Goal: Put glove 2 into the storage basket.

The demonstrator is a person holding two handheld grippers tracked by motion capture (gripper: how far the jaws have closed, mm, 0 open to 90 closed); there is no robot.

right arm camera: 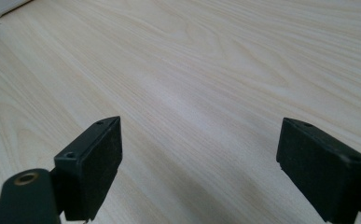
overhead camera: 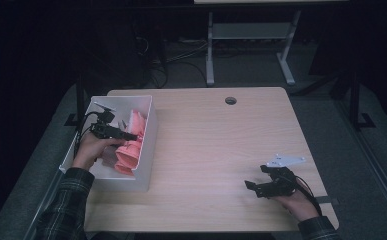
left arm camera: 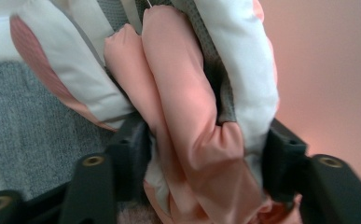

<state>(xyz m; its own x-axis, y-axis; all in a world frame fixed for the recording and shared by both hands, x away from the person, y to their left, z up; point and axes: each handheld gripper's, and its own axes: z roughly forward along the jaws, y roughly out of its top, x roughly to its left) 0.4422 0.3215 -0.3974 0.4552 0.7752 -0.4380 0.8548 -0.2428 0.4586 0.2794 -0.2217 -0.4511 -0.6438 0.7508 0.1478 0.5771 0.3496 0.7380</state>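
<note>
A white bin point(overhead camera: 148, 145) sits at the left edge of the tabletop point(overhead camera: 216, 150), its near corner overhanging the side, leaving the wide centre and right of the wooden surface open. Inside it, toward the bin's right wall at centre left of the frame, lies a bundle of pink-and-white cloth point(overhead camera: 132, 145), its long axis running from the near wall toward the far one. The left tool point(overhead camera: 131, 136) reaches into the bin from the left; in the left gripper view its jaws flank the folded cloth point(left arm camera: 192, 116), which runs up the frame between them, the pads close against the fabric. The right tool point(overhead camera: 251, 186) rests at lower right with jaws spread over bare wood.
</note>
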